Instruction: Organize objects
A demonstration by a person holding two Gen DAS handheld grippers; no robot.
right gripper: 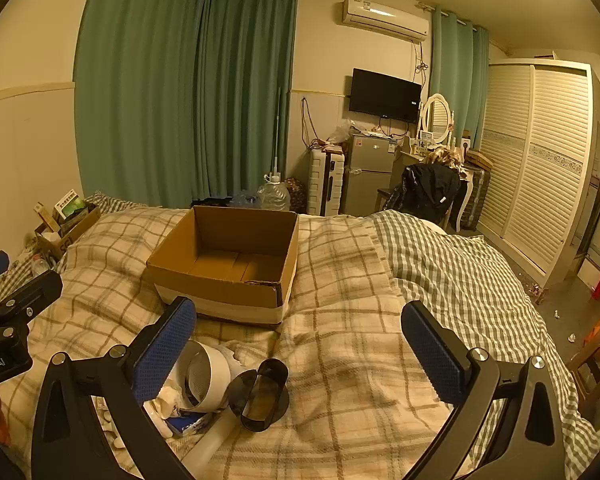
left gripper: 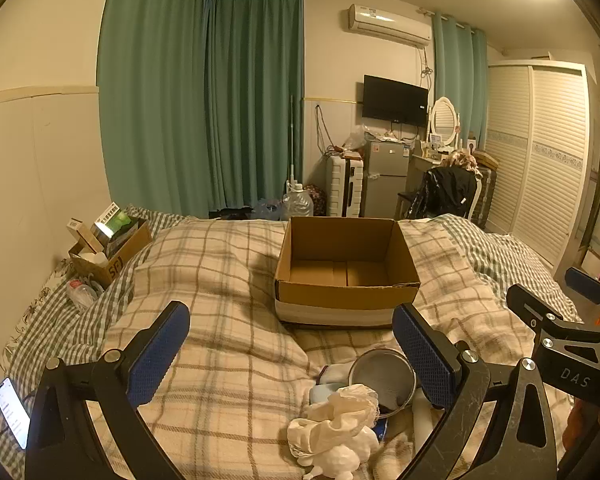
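Observation:
An open, empty cardboard box (left gripper: 346, 276) stands on the plaid blanket ahead; it also shows in the right wrist view (right gripper: 224, 268). A pile of loose objects lies near me: crumpled white cloth (left gripper: 340, 420), a round metal sieve (left gripper: 382, 376), a white round strainer (right gripper: 206, 376) and a dark plastic holder (right gripper: 260, 394). My left gripper (left gripper: 292, 344) is open and empty, above the blanket left of the pile. My right gripper (right gripper: 300, 336) is open and empty, right of the pile. Each gripper shows at the edge of the other's view.
A small cardboard box (left gripper: 108, 248) with packets stands at the bed's far left by the wall. A lit phone (left gripper: 12, 412) lies at the left edge. A fridge (left gripper: 384, 176), chair, wardrobe (left gripper: 540, 160) and water jug stand beyond the bed.

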